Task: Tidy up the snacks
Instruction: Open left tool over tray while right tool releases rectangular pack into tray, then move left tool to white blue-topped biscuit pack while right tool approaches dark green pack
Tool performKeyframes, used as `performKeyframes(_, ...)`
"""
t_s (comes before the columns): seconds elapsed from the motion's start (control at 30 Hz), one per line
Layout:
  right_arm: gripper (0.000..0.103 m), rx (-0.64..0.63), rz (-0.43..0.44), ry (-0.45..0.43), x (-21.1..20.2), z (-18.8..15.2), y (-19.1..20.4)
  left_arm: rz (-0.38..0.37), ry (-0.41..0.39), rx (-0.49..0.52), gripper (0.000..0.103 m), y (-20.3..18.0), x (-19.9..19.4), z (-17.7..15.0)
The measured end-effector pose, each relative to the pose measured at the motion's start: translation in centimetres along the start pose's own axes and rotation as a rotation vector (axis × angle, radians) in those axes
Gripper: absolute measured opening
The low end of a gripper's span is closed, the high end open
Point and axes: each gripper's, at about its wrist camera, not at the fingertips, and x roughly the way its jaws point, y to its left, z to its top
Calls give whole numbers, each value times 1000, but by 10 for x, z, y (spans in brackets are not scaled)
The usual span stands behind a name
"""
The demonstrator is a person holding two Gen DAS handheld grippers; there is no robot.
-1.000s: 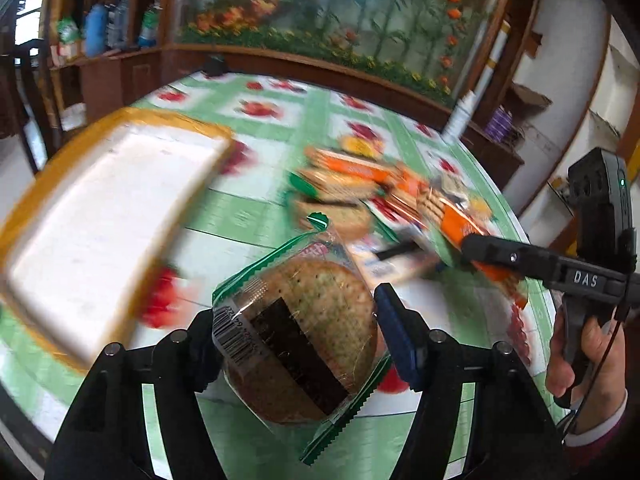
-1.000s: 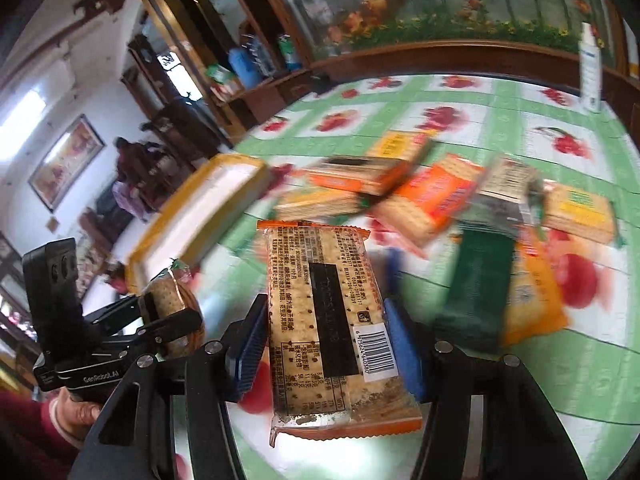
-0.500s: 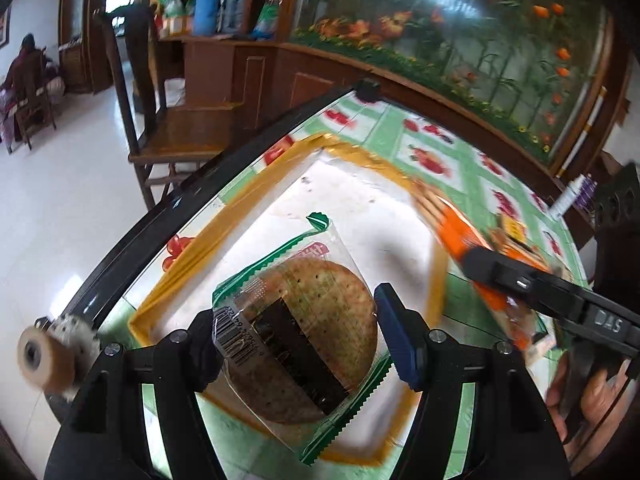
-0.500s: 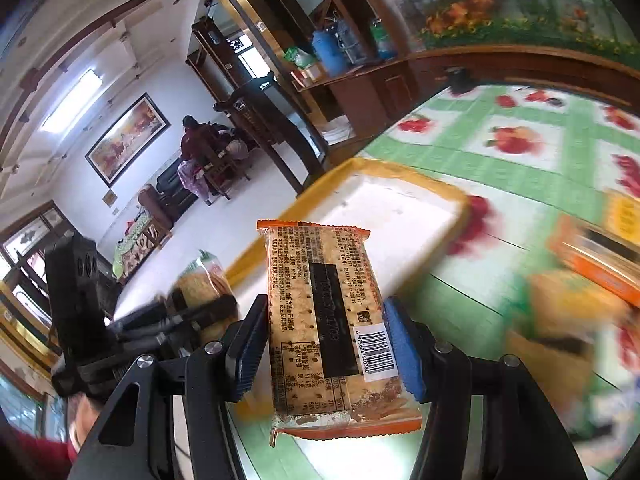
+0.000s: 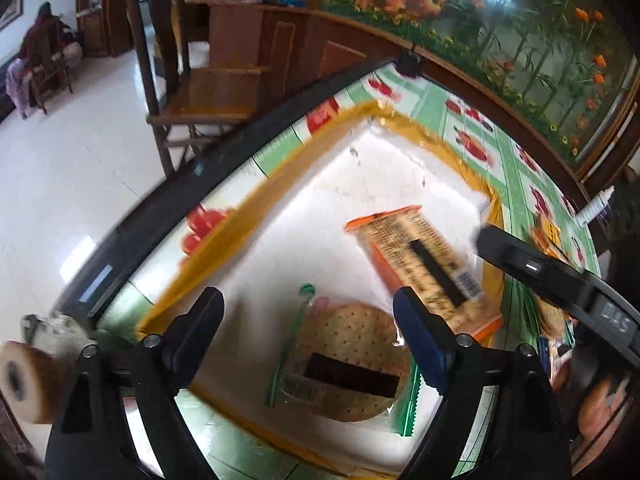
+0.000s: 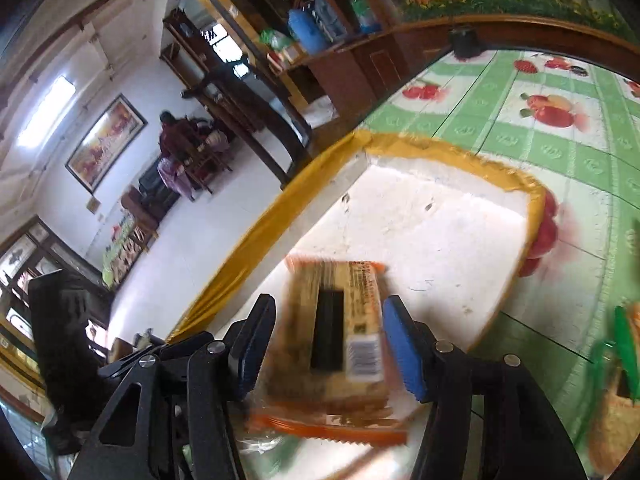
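Green-and-white checked cloth with red fruit prints covers the table [image 5: 434, 100], and a white tray [image 5: 320, 216] with a yellow rim sits near the table's dark edge. Seen from the left wrist, a wooden chair [image 5: 200, 92] stands on the pale floor beyond that edge, a cabinet with bottles on top sits behind it, and a flowered panel runs along the far side. The left gripper [image 5: 308, 320] hangs over the tray with its jaws spread wide and gripping nothing; one round cracker pack [image 5: 352, 360] with green edges lies on the tray floor below the gap. One long cracker pack [image 5: 420, 256] with orange edges sits over the tray beside it, its lower end hidden behind a blue fingertip. The right gripper's dark body crosses the right of this view, covering part of the loose snacks [image 5: 550, 236] on the cloth beyond the tray. From the right wrist, the right gripper [image 6: 328, 344] is parted, its blue pads just clear of the blurred long cracker pack [image 6: 340, 336] between them; whether they touch it cannot be told. The tray [image 6: 440, 216] spreads ahead, and the round cracker pack [image 6: 618, 400] shows partly at the right edge. One seated person [image 6: 176, 148] and one framed picture [image 6: 106, 142] are far behind.
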Motion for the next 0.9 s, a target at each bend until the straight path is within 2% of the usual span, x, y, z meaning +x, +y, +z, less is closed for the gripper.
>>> performKeyframes(0.07, 59, 18, 25, -26, -19, -2, -6, -1, 2, -5, 88, -1, -5, 1)
performKeyframes(0.2, 59, 16, -11, -77, -58, -12, -20, -35, -17, 16, 87, -15, -20, -3)
performKeyframes(0.53, 60, 126, -96, -147, -132, -49, -82, -73, -33, 203, 87, -93, -34, -26)
performKeyframes(0.73, 63, 146, -143, -182, -164, -67, -99, -83, -30, 261, 87, -122, -38, -39)
performKeyframes(0.8, 68, 152, -156, -200, -175, -72, -101, -89, -29, 277, 87, -129, -38, -42)
performKeyframes(0.9, 71, 146, -208, -227, -194, -82, -106, -106, -28, 315, 87, -143, -39, -49)
